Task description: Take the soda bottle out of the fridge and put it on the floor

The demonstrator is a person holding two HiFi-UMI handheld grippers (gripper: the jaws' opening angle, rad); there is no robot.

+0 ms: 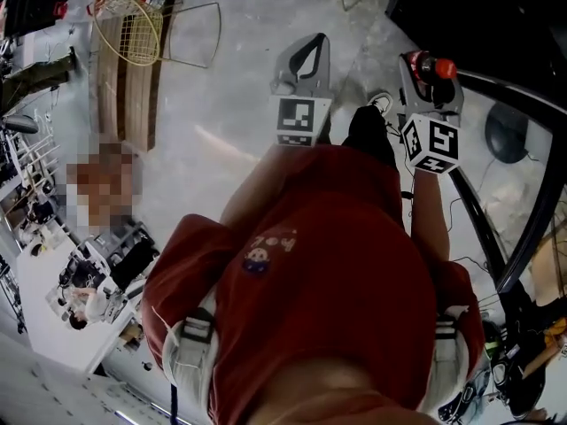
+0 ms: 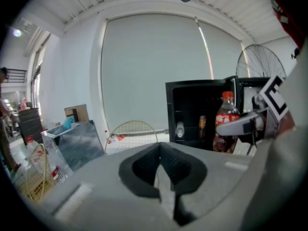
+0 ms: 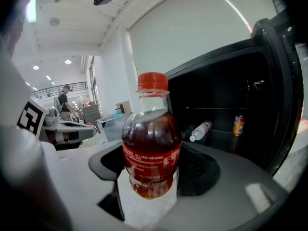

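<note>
The right tongs [image 3: 150, 191] are clamped on the clear plastic soda bottle [image 3: 150, 148], dark cola under a red cap, held upright outside the fridge; setting it on the grey floor [image 1: 221, 104] is what remains. The left tongs [image 2: 162, 177] are closed on nothing. Beyond, the open black fridge [image 3: 269, 95] holds a clear water bottle [image 3: 200, 130] lying down and an orange can [image 3: 237, 125].

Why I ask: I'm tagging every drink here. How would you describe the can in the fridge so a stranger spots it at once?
Look into the black fridge standing open beyond the right gripper. On its shelf, at the right, stands a can. It is orange and upright, while the clear water bottle beside it lies on its side and the soda bottle is outside, in the jaws.
</note>
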